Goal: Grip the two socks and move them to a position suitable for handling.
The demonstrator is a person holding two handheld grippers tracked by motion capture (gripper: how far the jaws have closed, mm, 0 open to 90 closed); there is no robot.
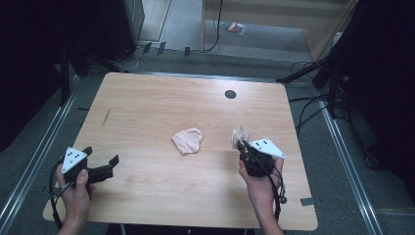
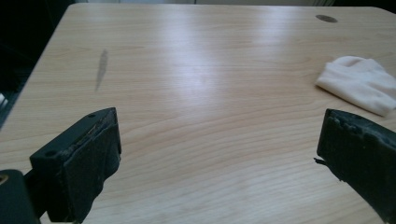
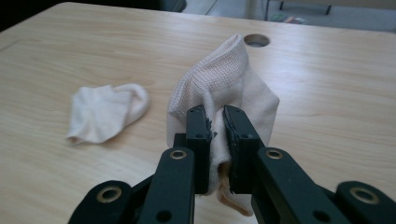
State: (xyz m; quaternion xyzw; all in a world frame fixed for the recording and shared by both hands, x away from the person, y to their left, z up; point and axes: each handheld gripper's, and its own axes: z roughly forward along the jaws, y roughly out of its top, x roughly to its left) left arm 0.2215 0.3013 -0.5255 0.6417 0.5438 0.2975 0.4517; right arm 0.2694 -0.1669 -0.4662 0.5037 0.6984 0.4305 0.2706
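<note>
The rectangular light wooden table [image 1: 147, 112] bears 1 crumpled pale pink sock [image 1: 188, 140] near its middle. The right gripper [image 3: 215, 122] pinches a 2nd pale pink ribbed sock [image 3: 224, 79] off the tabletop, while the left gripper [image 2: 217, 154] hangs spread wide over bare wood

We see wide bare wood across the surface [image 1: 147, 103]: the whole far half and the left side lie free, marked only by a flat dark streak [image 1: 106, 116] and a round hole [image 1: 230, 94] near the far edge, neither of which blocks a pass. One sock [image 1: 188, 140] lies flat near the middle, low enough to pass over. Between it and the right gripper [image 1: 243, 143], which holds a second sock [image 1: 240, 133] lifted off the wood, a narrow lane stays open. Ahead of the left gripper [image 1: 103, 160], whose fingers stand wide apart, we find nothing in the way.
</note>
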